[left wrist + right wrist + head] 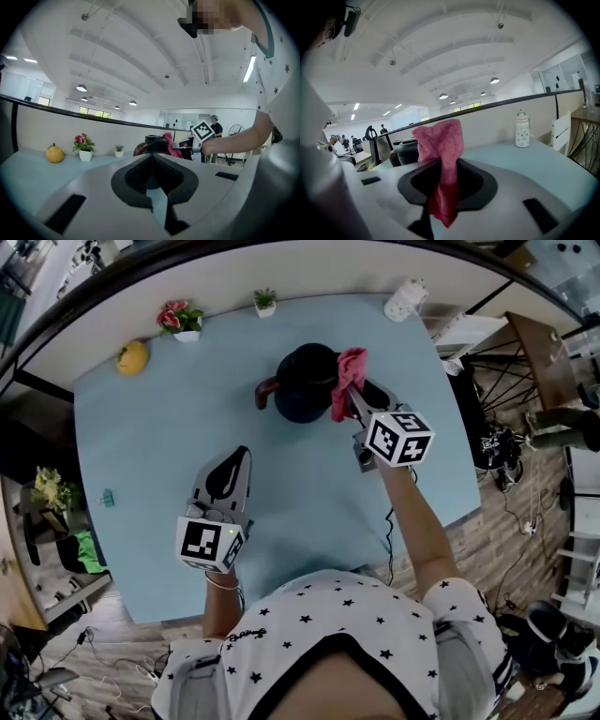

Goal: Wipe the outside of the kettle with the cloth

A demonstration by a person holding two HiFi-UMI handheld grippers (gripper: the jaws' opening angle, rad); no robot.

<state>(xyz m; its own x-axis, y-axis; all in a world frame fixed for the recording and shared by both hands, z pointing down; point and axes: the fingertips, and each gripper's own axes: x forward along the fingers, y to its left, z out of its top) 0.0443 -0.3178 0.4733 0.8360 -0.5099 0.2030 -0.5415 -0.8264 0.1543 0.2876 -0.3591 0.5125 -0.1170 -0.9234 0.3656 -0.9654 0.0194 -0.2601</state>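
The black kettle (305, 381) stands on the blue desk (141, 446). The right tool (352, 390) is clenched on the pink cloth (349, 371), which sits at the kettle's right flank and touches it as far as I can see. The kettle lies just left of that tool's tips, so I'd judge the wipe must sweep leftward round the body. The left tool (232, 465), closed on nothing, hovers well apart from the kettle, on the person's side.

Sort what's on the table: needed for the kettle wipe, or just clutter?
Job: kettle, pink cloth, right gripper shut on the cloth.
Not in use: yellow fruit, flower pot, small plant, white bottle, left gripper (shut, empty).
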